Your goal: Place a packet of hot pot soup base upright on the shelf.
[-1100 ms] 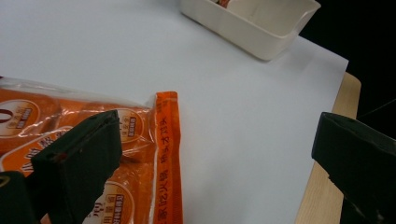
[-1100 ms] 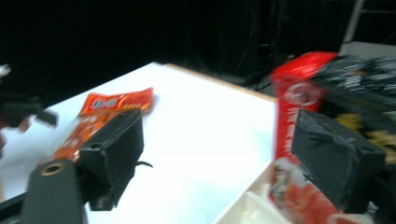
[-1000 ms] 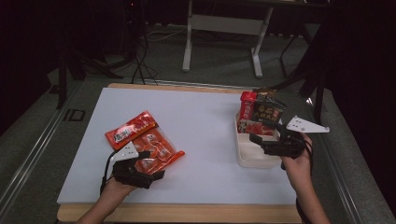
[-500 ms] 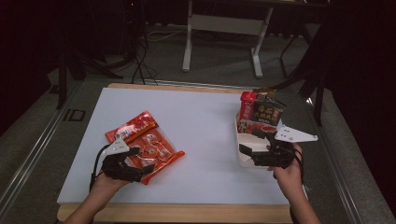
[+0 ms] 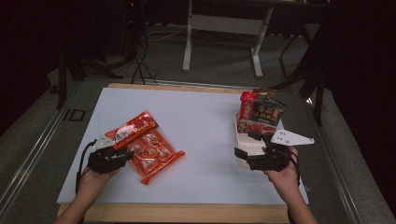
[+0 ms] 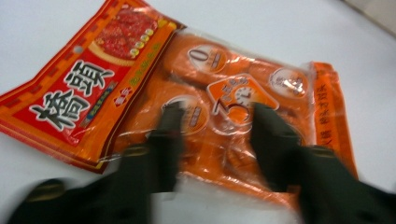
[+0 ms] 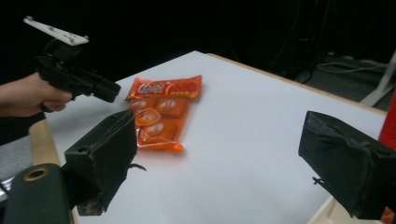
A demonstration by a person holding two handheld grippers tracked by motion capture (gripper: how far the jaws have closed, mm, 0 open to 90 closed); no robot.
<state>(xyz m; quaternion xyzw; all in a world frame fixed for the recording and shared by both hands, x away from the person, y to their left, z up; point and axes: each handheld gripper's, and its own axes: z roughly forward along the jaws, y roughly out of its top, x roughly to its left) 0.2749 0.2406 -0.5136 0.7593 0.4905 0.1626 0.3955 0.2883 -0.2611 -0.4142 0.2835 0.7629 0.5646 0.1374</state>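
Since a second ago, the left claw [image 5: 125, 154] has drawn back from over the orange snack pack [image 5: 156, 154] to its near-left edge; the right claw [image 5: 245, 145] has come nearer the person, beside the white bin [image 5: 245, 140]. Both claws stand wide open, holding nothing. The orange snack pack lies flat on the white desk [image 5: 201, 116], its far-left corner under the red snack packet [image 5: 132, 129]. Red and dark packages [image 5: 261, 114] stand in the bin, well right of the pack.

your left hand-held gripper [image 6: 212, 135] is smeared with blur in its own view, its jaws covering part of the orange packet [image 6: 243, 116]. the red packet [image 6: 88, 88] runs off the left edge. the boxes [image 5: 261, 116] carry print too small to read.
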